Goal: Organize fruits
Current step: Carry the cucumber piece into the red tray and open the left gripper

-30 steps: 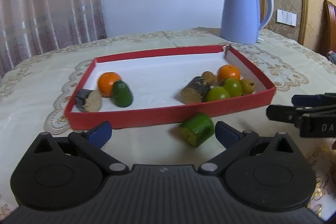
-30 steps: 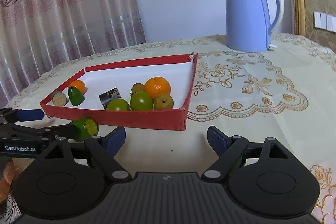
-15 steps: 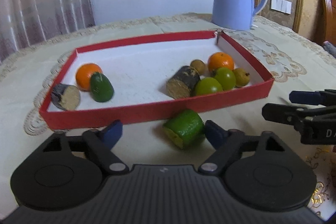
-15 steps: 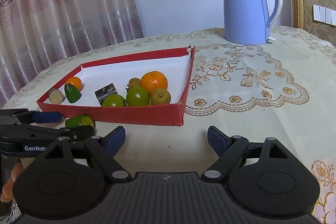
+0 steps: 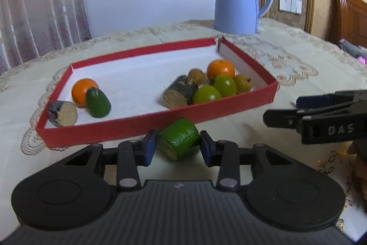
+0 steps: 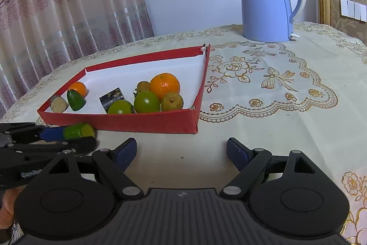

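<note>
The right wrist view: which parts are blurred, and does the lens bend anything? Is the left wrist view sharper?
Right wrist view: the left tool and its green cut piece are motion-smeared while the tray fruit is crisp; the fisheye bows the kettle and curtain. Left wrist view: softer overall; the green cut piece between the closing jaws is slightly blurred.

We count two oranges, two green tomatoes, two brown fruits, two cut logs, two green cut pieces, one kettle.
</note>
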`<state>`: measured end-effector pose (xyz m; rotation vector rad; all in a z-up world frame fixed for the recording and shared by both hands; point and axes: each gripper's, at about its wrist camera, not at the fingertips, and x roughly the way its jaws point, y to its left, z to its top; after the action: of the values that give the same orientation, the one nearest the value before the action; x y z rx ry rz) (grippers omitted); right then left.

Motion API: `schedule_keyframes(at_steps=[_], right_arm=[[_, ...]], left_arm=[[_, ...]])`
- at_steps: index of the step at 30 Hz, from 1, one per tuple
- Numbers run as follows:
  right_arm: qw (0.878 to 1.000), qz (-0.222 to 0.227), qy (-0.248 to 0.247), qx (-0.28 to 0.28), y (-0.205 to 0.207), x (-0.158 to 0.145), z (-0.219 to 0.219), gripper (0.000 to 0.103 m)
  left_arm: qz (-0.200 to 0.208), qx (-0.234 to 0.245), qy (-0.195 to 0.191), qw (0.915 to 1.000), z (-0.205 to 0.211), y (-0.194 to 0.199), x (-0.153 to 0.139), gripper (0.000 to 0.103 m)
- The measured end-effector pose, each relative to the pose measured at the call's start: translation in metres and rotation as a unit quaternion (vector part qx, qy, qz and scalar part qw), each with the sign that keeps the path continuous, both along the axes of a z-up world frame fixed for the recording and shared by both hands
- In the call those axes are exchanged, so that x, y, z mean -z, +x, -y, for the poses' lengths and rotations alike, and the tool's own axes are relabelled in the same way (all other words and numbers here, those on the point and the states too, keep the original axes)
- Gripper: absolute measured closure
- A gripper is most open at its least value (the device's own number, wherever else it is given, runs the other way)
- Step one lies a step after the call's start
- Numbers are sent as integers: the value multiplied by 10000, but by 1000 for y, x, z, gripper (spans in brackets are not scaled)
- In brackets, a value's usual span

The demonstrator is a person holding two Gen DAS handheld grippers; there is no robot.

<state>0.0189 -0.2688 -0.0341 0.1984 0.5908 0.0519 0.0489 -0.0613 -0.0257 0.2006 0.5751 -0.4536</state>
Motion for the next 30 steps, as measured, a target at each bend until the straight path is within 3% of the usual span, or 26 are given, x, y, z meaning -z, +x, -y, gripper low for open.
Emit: schedule_keyframes(at_steps=[6, 12, 22, 30], right_arm=[[10000, 0, 1, 1, 0, 0, 0, 17], [10000, -2, -3, 0, 0, 0, 0, 17], [10000, -23, -34, -14, 1, 1, -1, 16], [9999, -57, -115, -38, 2, 1, -4, 14]], left_arm=[[255, -97, -234, 9994, -11, -1, -24, 66], [308, -402, -333, 9982, -16, 25, -37, 66], [181, -1018, -209, 9944, -21, 75, -23, 66], [308, -919, -58, 9953, -5, 90, -20, 66]])
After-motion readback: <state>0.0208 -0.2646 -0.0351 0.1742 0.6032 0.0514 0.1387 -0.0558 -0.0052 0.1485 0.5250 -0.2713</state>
